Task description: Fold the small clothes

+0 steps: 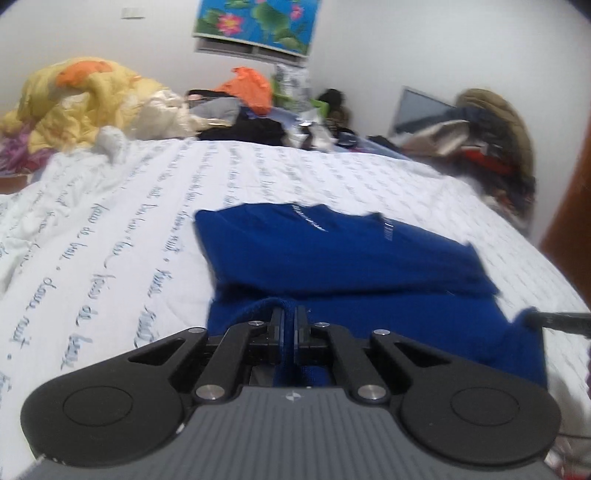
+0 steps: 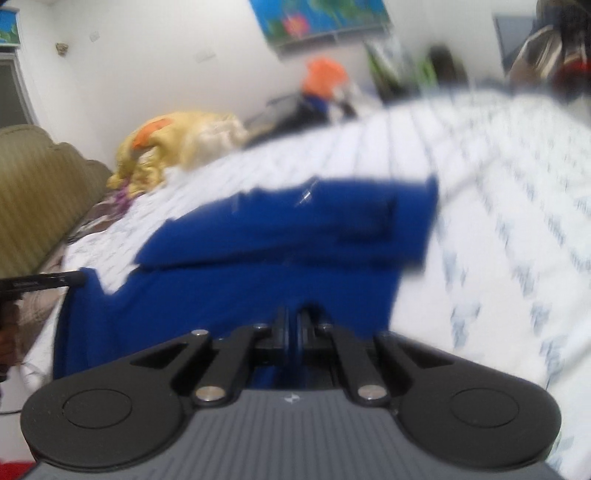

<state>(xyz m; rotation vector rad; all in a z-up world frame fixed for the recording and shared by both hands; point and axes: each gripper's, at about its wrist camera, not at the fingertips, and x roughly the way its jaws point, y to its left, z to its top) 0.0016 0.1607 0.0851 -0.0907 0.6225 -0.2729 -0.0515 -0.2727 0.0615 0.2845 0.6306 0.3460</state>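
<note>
A blue garment (image 1: pixel 332 254) lies partly folded on the white bed cover (image 1: pixel 110 240), with small white lettering on its top layer. My left gripper (image 1: pixel 290 314) is shut on the near hem of the blue garment, cloth pinched between its fingers. In the right wrist view the same blue garment (image 2: pixel 295 236) is blurred, and my right gripper (image 2: pixel 293 314) is shut on its near edge too. The tip of the other gripper (image 1: pixel 557 322) shows at the right edge, on the cloth's corner. In the right wrist view the left gripper's tip (image 2: pixel 40 282) touches the garment's left corner.
A yellow quilt (image 1: pixel 85 107) is heaped at the bed's far left. Piled clothes (image 1: pixel 258 110) lie along the far edge, with another heap (image 1: pixel 487 147) at the far right. An upholstered headboard (image 2: pixel 33 195) stands left. A flower picture (image 1: pixel 258 22) hangs on the wall.
</note>
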